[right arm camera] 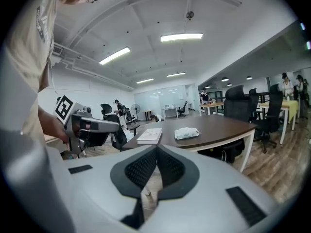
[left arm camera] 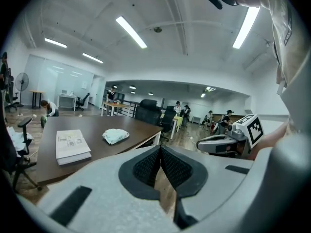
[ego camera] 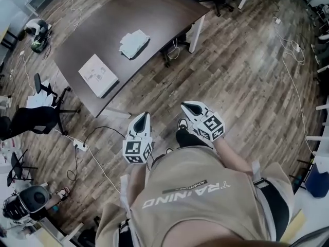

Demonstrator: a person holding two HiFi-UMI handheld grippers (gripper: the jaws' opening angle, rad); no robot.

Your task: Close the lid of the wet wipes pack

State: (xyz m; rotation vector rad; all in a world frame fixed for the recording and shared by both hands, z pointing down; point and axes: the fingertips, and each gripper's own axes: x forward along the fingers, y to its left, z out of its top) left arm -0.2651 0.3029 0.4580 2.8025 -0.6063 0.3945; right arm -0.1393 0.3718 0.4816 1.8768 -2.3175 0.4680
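Note:
The wet wipes pack [ego camera: 134, 43] lies on the dark brown table [ego camera: 154, 9], pale and crumpled; its lid is too small to make out. It also shows in the left gripper view as the pack [left arm camera: 115, 136] and in the right gripper view as the pack [right arm camera: 186, 133]. My left gripper [ego camera: 146, 116] and right gripper [ego camera: 186, 107] hang side by side close to the person's body, over the wooden floor and well short of the table's near corner. Both are shut with nothing between the jaws, seen close up as the left gripper [left arm camera: 161, 148] and the right gripper [right arm camera: 157, 150].
A white book [ego camera: 97, 75] lies on the table nearer its left edge. A black office chair [ego camera: 36, 118] stands at the left, and a power strip [ego camera: 79, 146] with cables lies on the floor. White table legs [ego camera: 195, 34] stand ahead. Other people are far back in the room.

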